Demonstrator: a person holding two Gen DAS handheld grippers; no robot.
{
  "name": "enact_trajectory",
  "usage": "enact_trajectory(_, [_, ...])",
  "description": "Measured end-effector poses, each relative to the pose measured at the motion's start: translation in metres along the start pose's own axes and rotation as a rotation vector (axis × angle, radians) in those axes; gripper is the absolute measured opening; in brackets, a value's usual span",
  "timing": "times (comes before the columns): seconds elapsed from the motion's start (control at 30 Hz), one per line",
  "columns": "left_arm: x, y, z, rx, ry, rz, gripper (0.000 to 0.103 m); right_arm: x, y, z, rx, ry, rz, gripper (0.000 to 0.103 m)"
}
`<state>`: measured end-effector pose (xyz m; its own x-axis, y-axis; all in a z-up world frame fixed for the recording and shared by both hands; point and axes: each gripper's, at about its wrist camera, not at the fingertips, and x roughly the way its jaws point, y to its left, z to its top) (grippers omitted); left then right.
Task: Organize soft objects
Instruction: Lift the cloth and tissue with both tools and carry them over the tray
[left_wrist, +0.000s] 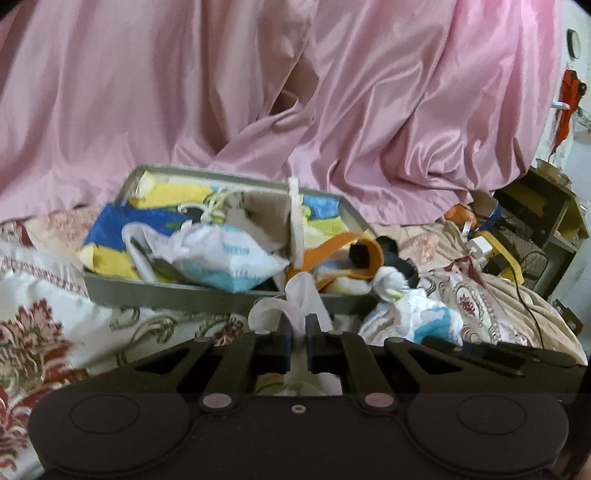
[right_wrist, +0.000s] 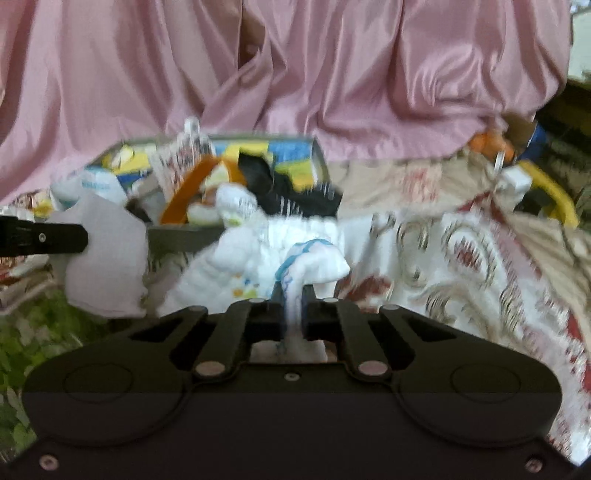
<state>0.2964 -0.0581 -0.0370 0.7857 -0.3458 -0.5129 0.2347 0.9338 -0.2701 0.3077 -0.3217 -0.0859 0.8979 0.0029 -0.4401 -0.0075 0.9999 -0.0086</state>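
My left gripper (left_wrist: 298, 326) is shut on a pale white cloth (left_wrist: 295, 299) that bunches up above its fingertips, just in front of the grey tray (left_wrist: 122, 293). In the right wrist view that same white cloth (right_wrist: 107, 254) hangs at the left, with the left gripper's black finger (right_wrist: 55, 238) on it. My right gripper (right_wrist: 293, 306) is shut on a white cloth with a blue edge (right_wrist: 317, 258), which lies crumpled on the bed to the right of the tray's near corner. The white and blue cloth (left_wrist: 413, 317) also shows in the left wrist view.
The grey tray holds a yellow and blue cloth (left_wrist: 110, 225), a white and blue bag (left_wrist: 221, 254), an orange strap (left_wrist: 369, 254) and a black furry item (left_wrist: 399, 254). A patterned bedspread (left_wrist: 48, 325) lies beneath. A pink satin curtain (left_wrist: 221, 92) hangs behind. Shelves and cables (left_wrist: 535, 229) crowd the right.
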Motion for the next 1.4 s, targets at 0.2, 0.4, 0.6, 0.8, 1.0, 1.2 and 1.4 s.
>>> enact_trajectory(0.2, [-0.019, -0.015, 0.019, 0.095, -0.049, -0.003, 0.007, -0.025, 0.004, 0.005, -0.071, -0.171, -0.029, 0.002])
enact_trajectory(0.4, [-0.025, -0.024, 0.042, 0.133, -0.095, 0.004, 0.007, -0.039, 0.008, 0.019, -0.101, -0.310, -0.050, 0.002])
enact_trajectory(0.6, [-0.023, -0.024, 0.068, 0.131, -0.154, 0.017, 0.007, -0.034, 0.013, 0.043, -0.099, -0.443, -0.038, 0.002])
enact_trajectory(0.8, [-0.007, -0.015, 0.088, 0.124, -0.206, 0.068, 0.007, -0.009, 0.024, 0.068, -0.074, -0.497, 0.040, 0.002])
enact_trajectory(1.0, [0.010, 0.011, 0.093, 0.077, -0.214, 0.128, 0.007, 0.026, 0.041, 0.069, -0.024, -0.472, 0.130, 0.002])
enact_trajectory(1.2, [0.026, 0.039, 0.084, 0.032, -0.177, 0.158, 0.007, 0.062, 0.051, 0.081, -0.016, -0.389, 0.208, 0.002])
enact_trajectory(1.4, [0.043, 0.056, 0.079, -0.048, -0.101, 0.152, 0.008, 0.092, 0.069, 0.097, -0.151, -0.228, 0.225, 0.002])
